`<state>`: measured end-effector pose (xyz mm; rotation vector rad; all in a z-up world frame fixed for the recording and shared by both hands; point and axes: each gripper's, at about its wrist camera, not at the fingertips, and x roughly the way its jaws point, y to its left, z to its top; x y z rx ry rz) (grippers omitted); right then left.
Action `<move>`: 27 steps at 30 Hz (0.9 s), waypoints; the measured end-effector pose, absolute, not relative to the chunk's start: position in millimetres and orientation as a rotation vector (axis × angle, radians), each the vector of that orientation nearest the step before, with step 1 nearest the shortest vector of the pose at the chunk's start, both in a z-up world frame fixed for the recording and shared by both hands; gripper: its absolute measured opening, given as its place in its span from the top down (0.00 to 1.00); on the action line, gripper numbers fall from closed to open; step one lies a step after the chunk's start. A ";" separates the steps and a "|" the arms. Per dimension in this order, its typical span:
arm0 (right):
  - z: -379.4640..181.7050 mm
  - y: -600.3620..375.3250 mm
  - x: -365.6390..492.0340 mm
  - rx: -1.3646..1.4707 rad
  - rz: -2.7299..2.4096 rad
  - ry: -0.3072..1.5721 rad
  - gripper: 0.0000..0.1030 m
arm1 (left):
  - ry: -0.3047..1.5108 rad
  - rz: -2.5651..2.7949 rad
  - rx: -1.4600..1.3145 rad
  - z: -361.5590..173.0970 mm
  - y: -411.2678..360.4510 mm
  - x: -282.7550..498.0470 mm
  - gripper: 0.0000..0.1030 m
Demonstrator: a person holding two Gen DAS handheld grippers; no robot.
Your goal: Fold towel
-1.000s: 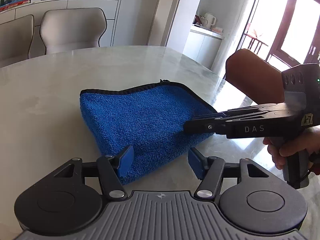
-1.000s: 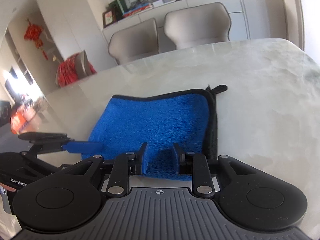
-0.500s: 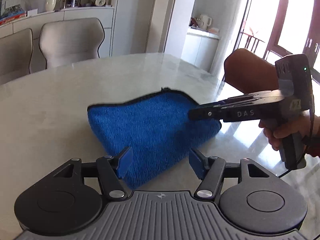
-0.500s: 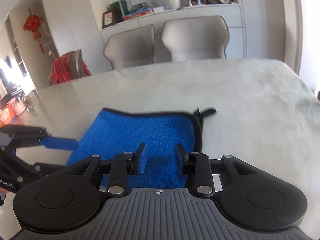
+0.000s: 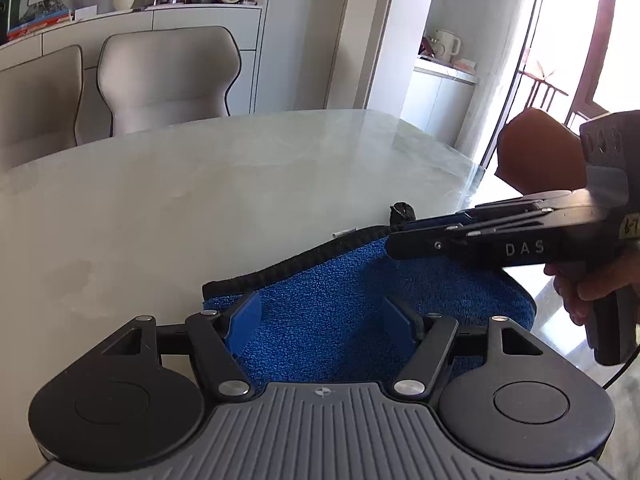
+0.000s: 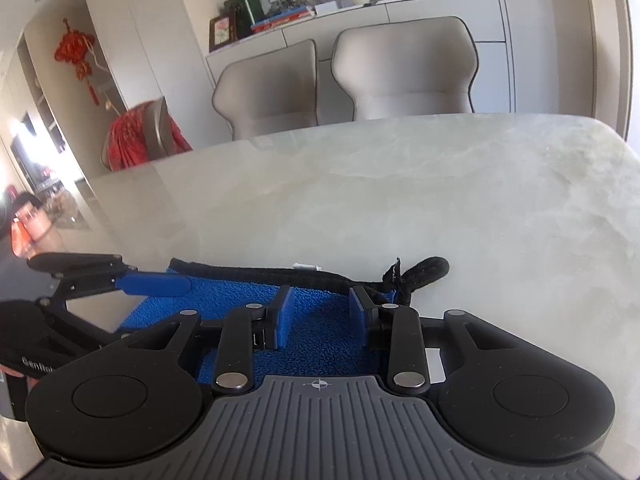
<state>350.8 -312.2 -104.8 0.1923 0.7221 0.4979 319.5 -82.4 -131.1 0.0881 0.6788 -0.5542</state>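
Both grippers have come lower over the folded blue towel point(image 5: 340, 320): left gripper point(image 5: 322, 320) wide, right gripper point(image 6: 320, 312) narrower, both empty; the fold looks nearly finished.

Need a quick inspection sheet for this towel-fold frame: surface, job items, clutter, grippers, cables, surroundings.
Surface: pale marble table, glossy.
Job's things: blue towel, folded, black-trimmed edge, hanging loop at its corner, lying on the table.
Clutter: small white tag at the towel's far edge.
Grippers: left gripper open over the towel; right gripper open over the towel near the loop corner; neither grips cloth.
Cables: black cable below the right gripper's handle.
Surroundings: two beige chairs, sideboard with vase and clock, kettle on a counter.
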 end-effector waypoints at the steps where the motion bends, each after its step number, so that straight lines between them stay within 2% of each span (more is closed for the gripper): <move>1: -102.4 -312.4 349.2 0.196 0.492 0.723 0.69 | 0.676 -0.549 0.101 -130.2 -83.8 317.7 0.31; 7: -69.5 -309.7 313.8 0.151 0.415 0.664 0.52 | 0.688 -0.442 0.073 -99.7 -83.2 304.5 0.28; 11: -53.9 -311.7 279.3 0.158 0.339 0.681 0.27 | 0.715 -0.345 0.074 -80.7 -85.2 281.1 0.23; 14: -42.2 -309.6 248.6 0.153 0.302 0.702 0.00 | 0.730 -0.310 0.091 -71.7 -88.3 255.4 0.22; 27: -12.7 -291.1 146.2 0.083 0.190 0.771 0.00 | 0.755 -0.243 0.093 -42.5 -91.2 137.8 0.20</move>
